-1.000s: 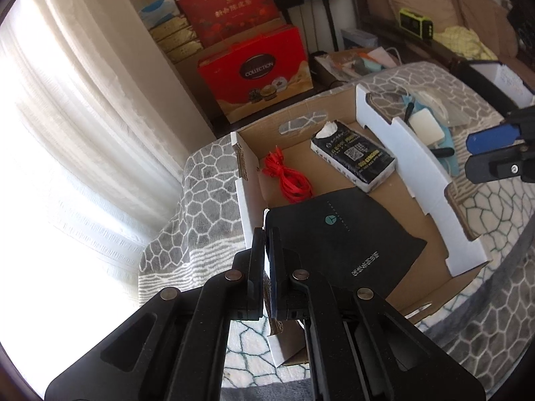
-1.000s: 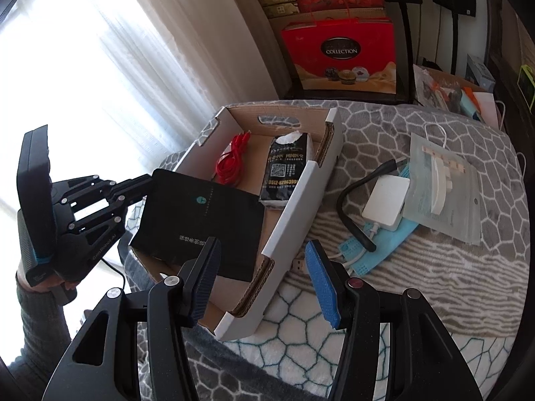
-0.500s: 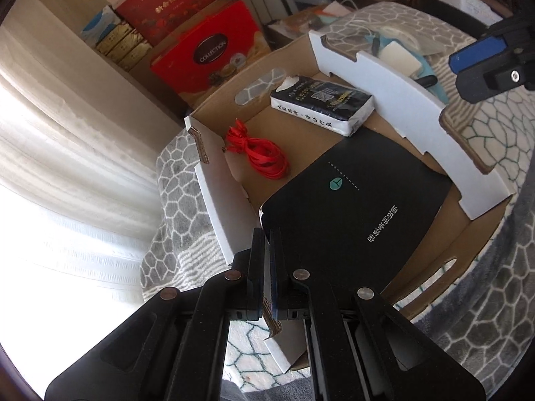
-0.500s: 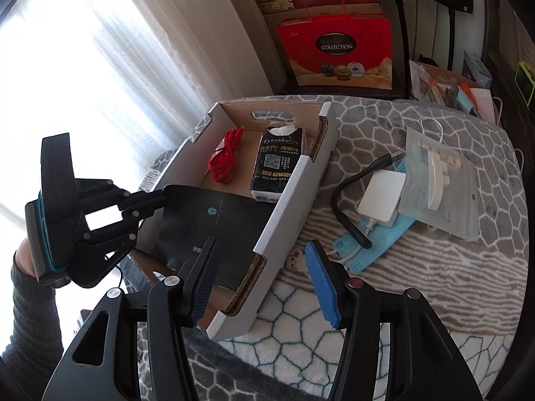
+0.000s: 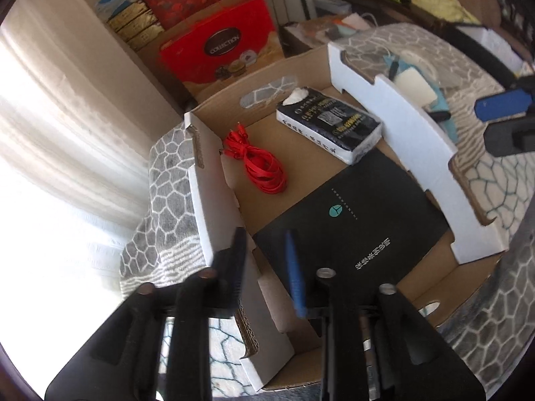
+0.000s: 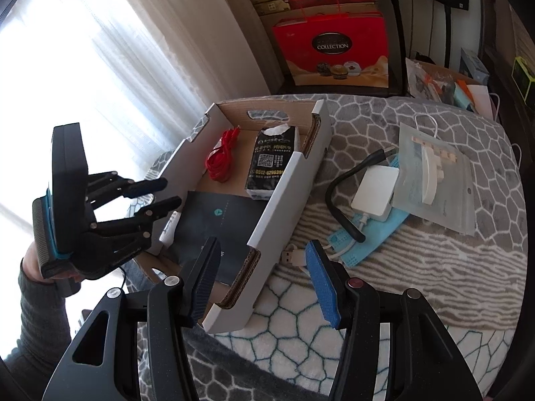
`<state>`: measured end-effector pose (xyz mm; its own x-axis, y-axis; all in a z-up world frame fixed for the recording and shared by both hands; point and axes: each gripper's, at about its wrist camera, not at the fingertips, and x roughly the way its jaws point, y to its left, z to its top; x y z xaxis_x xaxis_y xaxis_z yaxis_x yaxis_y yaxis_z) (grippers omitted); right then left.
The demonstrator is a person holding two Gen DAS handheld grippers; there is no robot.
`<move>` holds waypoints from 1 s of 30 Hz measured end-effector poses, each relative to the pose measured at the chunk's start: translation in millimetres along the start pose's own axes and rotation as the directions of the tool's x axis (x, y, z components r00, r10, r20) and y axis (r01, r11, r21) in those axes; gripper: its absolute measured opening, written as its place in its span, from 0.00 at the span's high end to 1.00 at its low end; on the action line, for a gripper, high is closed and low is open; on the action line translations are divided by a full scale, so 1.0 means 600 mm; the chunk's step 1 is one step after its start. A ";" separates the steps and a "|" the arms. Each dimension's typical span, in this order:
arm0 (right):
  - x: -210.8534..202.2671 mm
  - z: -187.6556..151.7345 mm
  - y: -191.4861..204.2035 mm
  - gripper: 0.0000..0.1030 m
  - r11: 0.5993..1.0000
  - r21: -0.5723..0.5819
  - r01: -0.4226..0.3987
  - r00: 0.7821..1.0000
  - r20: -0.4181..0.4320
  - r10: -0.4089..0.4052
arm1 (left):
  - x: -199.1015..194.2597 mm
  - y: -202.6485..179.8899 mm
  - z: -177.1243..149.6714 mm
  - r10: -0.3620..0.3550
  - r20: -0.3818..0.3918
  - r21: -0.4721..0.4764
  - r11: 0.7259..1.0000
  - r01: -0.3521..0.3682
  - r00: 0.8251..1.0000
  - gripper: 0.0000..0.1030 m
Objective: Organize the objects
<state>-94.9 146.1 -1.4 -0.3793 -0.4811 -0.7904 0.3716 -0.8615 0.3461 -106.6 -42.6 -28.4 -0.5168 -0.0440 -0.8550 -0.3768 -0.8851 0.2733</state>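
- Cardboard tray (image 5: 394,123) is sitting on the grey patterned blanket (image 6: 418,284), white outside, brown inside, with a cut-out handle in the far wall.
- Black folder (image 5: 354,224) with teal logo is lying flat on the tray floor at the near end, touching nothing but the cardboard as far as visible; no gripper is on it.
- Red cable bundle (image 5: 257,163) is lying coiled on the tray floor near the left wall, apart from the folder.
- Black tissue pack (image 5: 331,123) is lying at the far end by the right wall, with white tissue sticking out of its top.
- Left gripper (image 5: 265,250) is hovering over the tray's near left corner, jaws apart with a clear gap, gripping nothing.
- Right gripper (image 6: 264,277) is hovering over the tray's near right wall, jaws spread wide, nothing between them; left gripper (image 6: 164,193) is showing in this view too, fingers parted.
- Outside the tray on the blanket: white adapter (image 6: 376,193) with black cable (image 6: 337,207), lying on a blue face mask (image 6: 364,237), clear zip bag (image 6: 434,180) overlapping the adapter's edge, and a USB plug (image 6: 294,255) just beside the right gripper's blue pad.
- Red gift box (image 6: 332,50) marked COLLECTION is standing behind the blanket.
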 end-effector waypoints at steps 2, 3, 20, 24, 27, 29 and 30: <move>-0.004 0.002 -0.007 0.47 1.000 0.010 0.003 1.000 0.005 -0.003 | -0.012 0.018 -0.002 -0.010 0.025 -0.081 0.997 0.012 1.000 0.45; -0.006 0.004 -0.011 0.46 1.000 0.013 0.008 1.000 0.008 -0.008 | -0.017 0.027 -0.004 -0.014 0.040 -0.117 0.993 0.018 0.999 0.43; -0.039 0.023 -0.061 0.34 0.989 0.039 0.145 0.988 0.044 -0.146 | -0.001 0.103 -0.048 -0.046 0.023 -0.363 0.930 0.051 0.999 0.27; -0.039 0.030 -0.074 0.33 0.984 0.054 0.167 0.984 0.048 -0.170 | 0.019 0.105 -0.058 -0.079 -0.001 -0.388 0.919 0.072 0.997 0.27; -0.035 0.029 -0.082 0.32 0.983 0.065 0.174 0.983 0.043 -0.177 | 0.032 0.100 -0.063 -0.090 -0.014 -0.384 0.920 0.078 0.996 0.27; -0.030 0.027 -0.086 0.32 0.982 0.066 0.179 0.983 0.034 -0.182 | 0.039 0.098 -0.067 -0.097 -0.022 -0.383 0.920 0.081 0.995 0.27; -0.028 0.025 -0.088 0.32 0.981 0.066 0.185 0.982 0.030 -0.187 | 0.041 0.097 -0.069 -0.100 -0.026 -0.385 0.919 0.082 0.995 0.28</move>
<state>-121.0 197.4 1.2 -0.4674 -0.3162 -0.8256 0.2387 -0.9443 0.2266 -109.6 -114.6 -52.0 -0.4566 0.0323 -0.8891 -0.0925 -0.9956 0.0113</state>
